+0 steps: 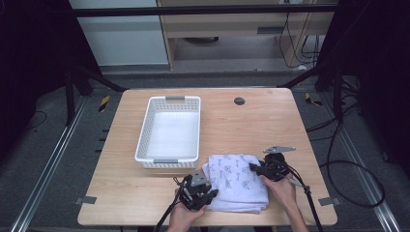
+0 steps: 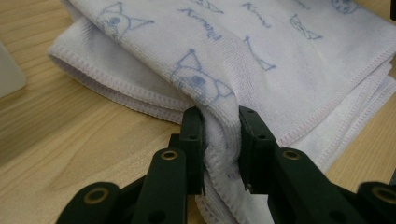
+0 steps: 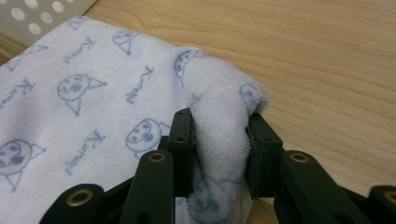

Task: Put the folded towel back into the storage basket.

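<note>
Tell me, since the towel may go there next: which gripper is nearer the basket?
Left. The left gripper sits just below the basket; the right gripper is off to its right.

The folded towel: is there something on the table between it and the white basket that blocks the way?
Nothing visible does. The towel, pinched by the left gripper and right gripper, lies just beside the basket; bare wood separates them.

A word in blue script, seemingly "Kuromi", is printed repeatedly across the white towel beside small cartoon faces. Its letters cannot be made out with certainty.
</note>
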`<state>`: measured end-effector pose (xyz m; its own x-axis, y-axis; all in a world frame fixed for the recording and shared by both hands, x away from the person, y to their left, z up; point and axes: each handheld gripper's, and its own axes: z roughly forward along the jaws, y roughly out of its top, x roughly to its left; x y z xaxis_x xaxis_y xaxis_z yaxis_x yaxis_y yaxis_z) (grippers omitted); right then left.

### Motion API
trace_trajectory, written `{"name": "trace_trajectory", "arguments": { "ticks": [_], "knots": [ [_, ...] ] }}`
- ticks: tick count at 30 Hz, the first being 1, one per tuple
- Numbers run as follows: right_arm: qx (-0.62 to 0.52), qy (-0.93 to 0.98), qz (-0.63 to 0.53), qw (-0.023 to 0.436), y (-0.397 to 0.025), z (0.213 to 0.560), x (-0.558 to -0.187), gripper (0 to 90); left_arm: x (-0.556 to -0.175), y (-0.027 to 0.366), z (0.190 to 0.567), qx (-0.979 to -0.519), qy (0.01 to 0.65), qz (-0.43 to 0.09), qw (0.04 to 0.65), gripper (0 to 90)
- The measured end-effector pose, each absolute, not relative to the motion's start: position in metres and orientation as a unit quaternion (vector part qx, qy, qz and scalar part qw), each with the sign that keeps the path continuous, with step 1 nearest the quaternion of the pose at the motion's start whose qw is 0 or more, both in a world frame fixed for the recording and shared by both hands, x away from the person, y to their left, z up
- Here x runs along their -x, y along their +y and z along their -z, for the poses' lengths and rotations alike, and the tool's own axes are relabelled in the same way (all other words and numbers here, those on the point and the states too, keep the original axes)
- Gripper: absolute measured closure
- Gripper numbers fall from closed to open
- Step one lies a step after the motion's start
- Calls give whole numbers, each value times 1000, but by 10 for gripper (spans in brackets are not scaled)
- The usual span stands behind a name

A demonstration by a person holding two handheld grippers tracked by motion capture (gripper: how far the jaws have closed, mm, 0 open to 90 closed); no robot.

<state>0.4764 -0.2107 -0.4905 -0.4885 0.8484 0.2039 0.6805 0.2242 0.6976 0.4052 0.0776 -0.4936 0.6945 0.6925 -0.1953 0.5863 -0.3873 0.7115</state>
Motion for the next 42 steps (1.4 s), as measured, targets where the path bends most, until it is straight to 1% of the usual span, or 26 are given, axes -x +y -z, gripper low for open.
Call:
{"name": "trace_trajectory", "arguments": {
  "ticks": [4, 11, 16, 28, 42],
  "knots": [
    [-488, 775, -383, 119, -210, 486, -474, 683, -404, 78, 491, -831, 381, -68, 399, 743],
    [-483, 774, -391, 121, -212, 478, -471, 683, -402, 79, 484, -830, 377, -65, 407, 747],
    [-474, 771, -404, 131, -213, 469, -465, 683, -398, 79, 478, -832, 367, -75, 410, 748],
    [-469, 763, -423, 138, -214, 459, -460, 682, -395, 81, 463, -827, 358, -82, 425, 752],
    [-459, 751, -448, 158, -214, 441, -452, 682, -389, 84, 445, -825, 344, -107, 435, 754]
  ]
}}
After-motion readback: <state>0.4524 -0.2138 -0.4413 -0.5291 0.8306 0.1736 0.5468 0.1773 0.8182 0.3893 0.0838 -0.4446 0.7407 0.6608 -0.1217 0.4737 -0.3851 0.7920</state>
